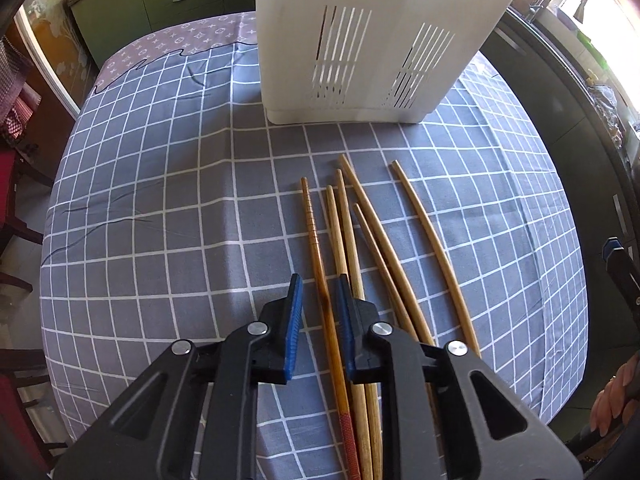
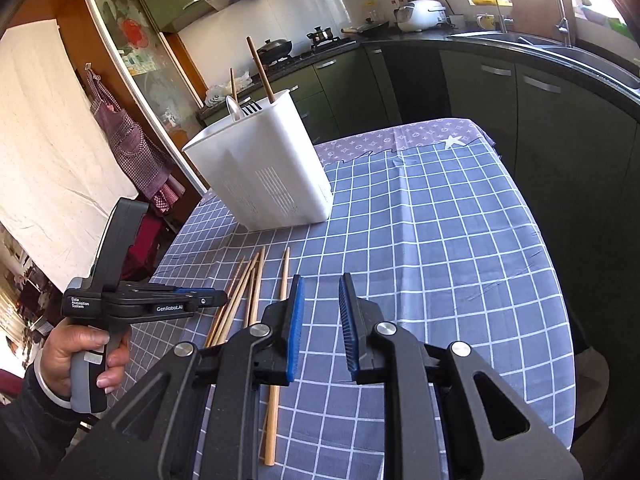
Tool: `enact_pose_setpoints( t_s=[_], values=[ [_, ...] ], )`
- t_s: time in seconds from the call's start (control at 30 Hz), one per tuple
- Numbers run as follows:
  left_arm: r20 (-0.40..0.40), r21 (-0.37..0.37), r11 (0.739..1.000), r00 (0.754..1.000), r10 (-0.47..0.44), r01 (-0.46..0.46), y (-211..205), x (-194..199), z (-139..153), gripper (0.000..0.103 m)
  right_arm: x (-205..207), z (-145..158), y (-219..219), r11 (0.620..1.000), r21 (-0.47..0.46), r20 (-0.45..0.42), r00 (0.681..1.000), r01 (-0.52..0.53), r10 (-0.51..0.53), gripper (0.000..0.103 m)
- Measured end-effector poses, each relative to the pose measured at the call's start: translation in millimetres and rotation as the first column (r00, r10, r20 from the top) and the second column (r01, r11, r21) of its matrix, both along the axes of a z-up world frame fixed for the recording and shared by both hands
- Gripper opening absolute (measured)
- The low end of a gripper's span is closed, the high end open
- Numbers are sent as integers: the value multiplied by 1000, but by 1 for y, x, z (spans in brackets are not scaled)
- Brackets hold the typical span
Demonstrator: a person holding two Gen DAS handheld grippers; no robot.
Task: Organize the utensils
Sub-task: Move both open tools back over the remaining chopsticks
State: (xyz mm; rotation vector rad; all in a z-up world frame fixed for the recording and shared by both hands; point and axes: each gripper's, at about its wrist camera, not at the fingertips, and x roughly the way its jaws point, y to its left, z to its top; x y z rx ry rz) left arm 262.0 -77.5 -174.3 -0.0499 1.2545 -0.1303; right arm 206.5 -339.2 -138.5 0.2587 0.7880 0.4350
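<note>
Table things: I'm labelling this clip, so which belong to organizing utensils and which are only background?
Part of the job:
- wooden chopsticks lying loose on the checked cloth
- white slotted plastic utensil holder, already holding two chopsticks, a spoon and a fork
- left gripper, open around the dark ridged chopstick
- right gripper, open

Just there:
- black wok
- white rice cooker
- checked apron

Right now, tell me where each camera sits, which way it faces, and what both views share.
Left wrist: on the left gripper, looking forward and down along its open fingers at the chopsticks on the checked tablecloth; one dark chopstick lies between the fingers; the white holder stands beyond; a hand shows at right.
Right wrist: on the right gripper, fingers open, facing across the table toward the kitchen counter; the left hand holds the other gripper.
Shared: chopsticks, holder, tablecloth.
</note>
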Motion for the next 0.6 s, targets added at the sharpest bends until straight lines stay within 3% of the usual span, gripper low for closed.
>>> enact_pose_setpoints(
  t_s=[0.27,0.4,0.6],
  values=[
    [-4,35,999,1000,5,-5,-10,9,-7,16,3,0,-1,1000,21,-16,1000,-2,2,19],
    [6,63,998,1000,-5,5,-18,12,-7,8,4,-3,-1,1000,27,-24,1000,-3,3,27],
    [23,33,999,1000,2,-3,-15,10,0,6,4,-3,-4,1000,30,-30,1000,7,-6,27]
  ],
)
